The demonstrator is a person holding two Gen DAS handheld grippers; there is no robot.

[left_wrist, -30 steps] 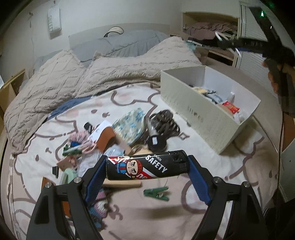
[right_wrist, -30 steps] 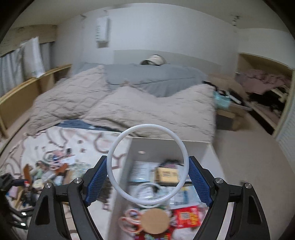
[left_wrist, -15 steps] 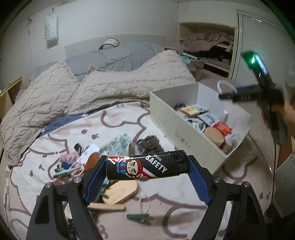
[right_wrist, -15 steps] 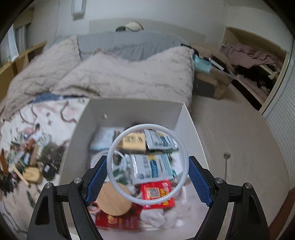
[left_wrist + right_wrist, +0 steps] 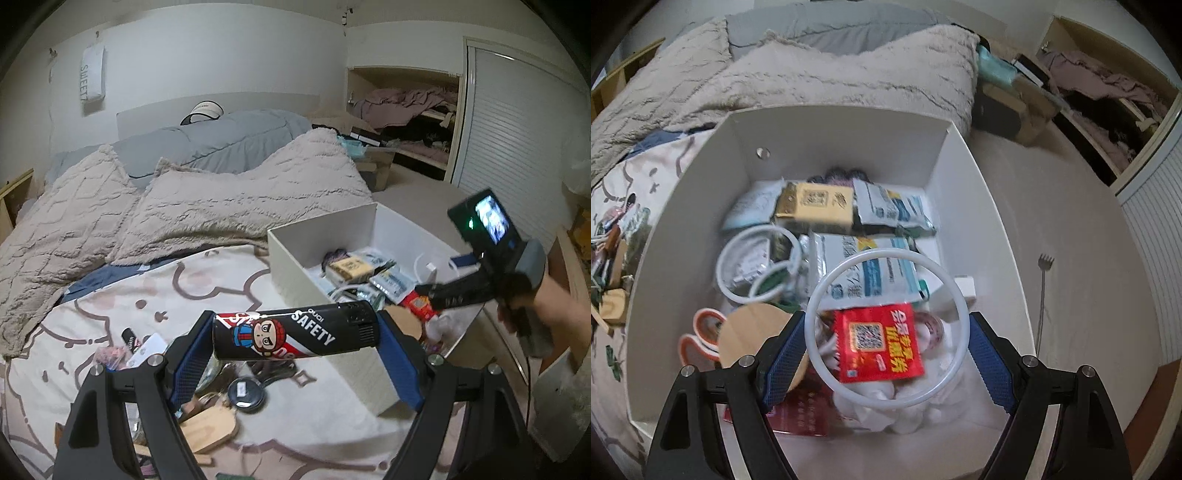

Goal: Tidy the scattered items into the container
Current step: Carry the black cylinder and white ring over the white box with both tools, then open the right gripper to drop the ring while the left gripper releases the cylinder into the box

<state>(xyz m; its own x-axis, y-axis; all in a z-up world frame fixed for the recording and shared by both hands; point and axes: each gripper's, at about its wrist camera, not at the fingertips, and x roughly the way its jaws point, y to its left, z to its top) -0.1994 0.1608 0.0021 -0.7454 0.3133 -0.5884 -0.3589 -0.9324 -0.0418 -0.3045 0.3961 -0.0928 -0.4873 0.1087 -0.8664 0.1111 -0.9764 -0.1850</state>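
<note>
Sprawling across the patterned bedsheet (image 5: 155, 291), clutter beside a white box (image 5: 317, 273).

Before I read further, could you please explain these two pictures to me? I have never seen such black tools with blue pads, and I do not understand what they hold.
No robot is here. A person carries a hand-held tool in each hand, each with two jaws and a wide-angle camera looking forward along them, so the pictures bend at the edges.

The left tool's picture shows the left gripper with its jaws closed on a black tube printed SAFETY, above a patterned bed sheet where small clutter lies. The right gripper and the person's hand appear at the side, over a white box.

The right tool's picture looks down into that white box. The right gripper clamps a white ring above packets, among them a red packet, already inside.
</note>
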